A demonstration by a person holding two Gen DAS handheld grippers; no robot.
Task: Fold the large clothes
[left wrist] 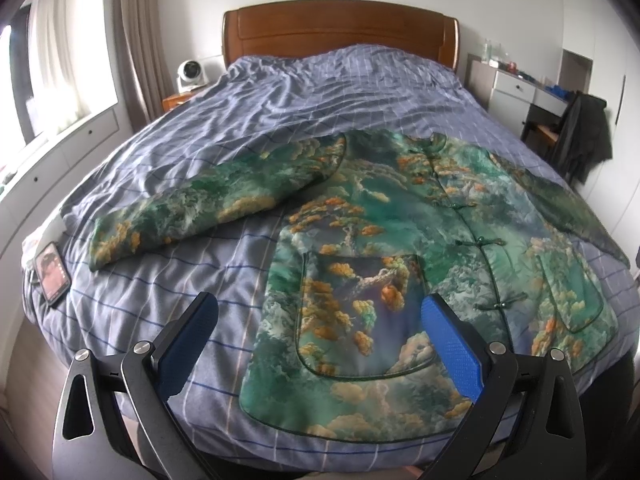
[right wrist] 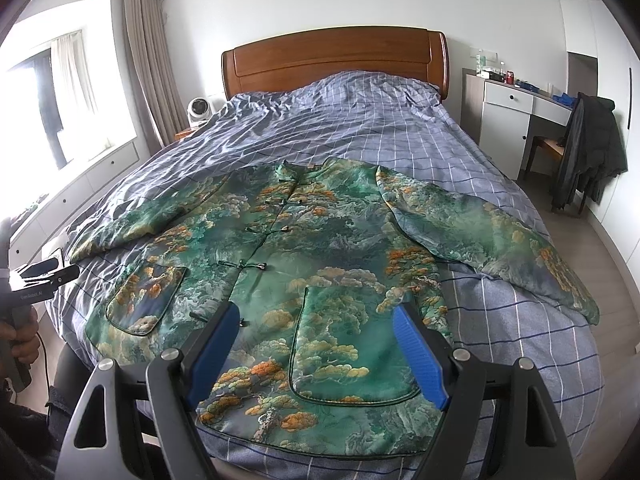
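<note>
**Jacket laid flat, both tongs ready for the first fold**

I hold both tongs above the foot edge of the bed point(left wrist: 132, 148), and neither grips anything. My left gripper point(left wrist: 320, 314) stands spread wide over the jacket's near pocket, nothing between its blue pads. My right gripper point(right wrist: 318, 326) is just as wide, hanging over the other pocket, clear of the cloth.

The way I judge it, the first fold should start with a sleeve. I should pinch the left sleeve point(left wrist: 200, 204) near its cuff, lift only enough to clear the duvet, and lay it across the chest without dragging the body askew. Then the same for the right sleeve point(right wrist: 500, 240).

The quilted jacket point(right wrist: 304, 248) lies face up at the foot end of the bed, collar toward the headboard, hem at the near edge. It is green with orange pine and cloud print, closed by knotted frog buttons down the front, both sleeves spread outward. It looks glossy and padded, likely slippery.
</note>
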